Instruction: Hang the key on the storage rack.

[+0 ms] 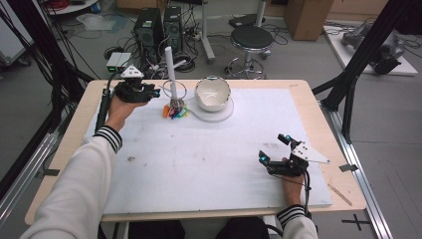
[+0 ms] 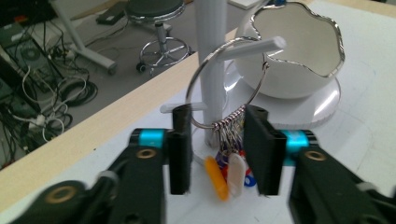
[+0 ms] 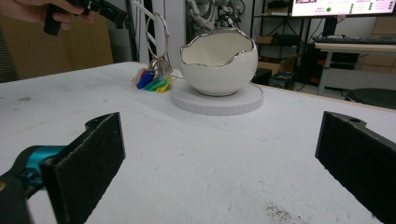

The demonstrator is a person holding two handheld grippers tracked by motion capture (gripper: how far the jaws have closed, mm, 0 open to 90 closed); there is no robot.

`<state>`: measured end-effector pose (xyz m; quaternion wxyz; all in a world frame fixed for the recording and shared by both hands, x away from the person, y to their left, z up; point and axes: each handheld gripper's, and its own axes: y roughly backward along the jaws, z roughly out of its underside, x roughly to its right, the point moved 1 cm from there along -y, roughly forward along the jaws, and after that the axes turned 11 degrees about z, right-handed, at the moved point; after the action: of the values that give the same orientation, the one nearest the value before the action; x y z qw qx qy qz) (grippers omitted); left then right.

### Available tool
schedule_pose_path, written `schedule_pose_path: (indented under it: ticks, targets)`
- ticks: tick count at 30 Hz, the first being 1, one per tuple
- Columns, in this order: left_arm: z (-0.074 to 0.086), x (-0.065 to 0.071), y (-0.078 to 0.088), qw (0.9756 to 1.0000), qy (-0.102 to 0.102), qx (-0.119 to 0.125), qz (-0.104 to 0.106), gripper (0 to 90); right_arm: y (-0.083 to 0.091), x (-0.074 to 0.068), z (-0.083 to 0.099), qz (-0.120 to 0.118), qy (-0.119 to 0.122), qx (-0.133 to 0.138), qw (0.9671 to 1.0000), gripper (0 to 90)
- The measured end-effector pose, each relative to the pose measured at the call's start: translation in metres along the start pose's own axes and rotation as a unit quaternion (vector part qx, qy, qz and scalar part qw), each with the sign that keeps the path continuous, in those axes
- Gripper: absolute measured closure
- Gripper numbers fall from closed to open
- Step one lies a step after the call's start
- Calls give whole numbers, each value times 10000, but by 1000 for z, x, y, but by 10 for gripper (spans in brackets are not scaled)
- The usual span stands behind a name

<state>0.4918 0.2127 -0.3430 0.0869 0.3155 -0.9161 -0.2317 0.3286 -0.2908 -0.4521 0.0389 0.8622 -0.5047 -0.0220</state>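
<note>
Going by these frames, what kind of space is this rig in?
Most likely a lab or workshop. Desktop PC towers stand on the floor amid tangled cables, a rolling stool sits behind the table, and a monitor glows on a workbench.

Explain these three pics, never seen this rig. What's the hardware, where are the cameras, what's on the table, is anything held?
There is no robot: a person holds a two-jaw hand gripper in each hand. The high view looks down from above the table. The other two pictures come from cameras riding on each gripper, looking along its black jaws.

On the table stand a white stand with a metal ring hung on its peg, coloured key tags dangling from the ring, and a white eggshell-shaped bowl on a round white base.

The left gripper is open, its jaws either side of the ring's lower part and gripping nothing. The right gripper rests open near the table's front right, holding nothing.
</note>
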Motion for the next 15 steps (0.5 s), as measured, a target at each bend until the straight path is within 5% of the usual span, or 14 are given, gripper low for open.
schedule_pose_path:
  ticks: [2, 8, 9, 15]
  targets:
    - [2, 5, 3, 9999, -143, 24, 19, 519, 0, 0, 0, -2, 4, 1, 10000, 9]
    - [13, 22, 26, 9988, -79, 368, 329, 322, 0, 0, 0, -4, 3, 0, 10000, 10]
    - [16, 26, 30, 9984, -21, 412, 379, 212, 0, 0, 0, 8, 0, 3, 10000, 10]
    - [47, 53, 60, 9960, -206, 620, 610, 46, 0, 0, 0, 3, 11, 11, 10000, 10]
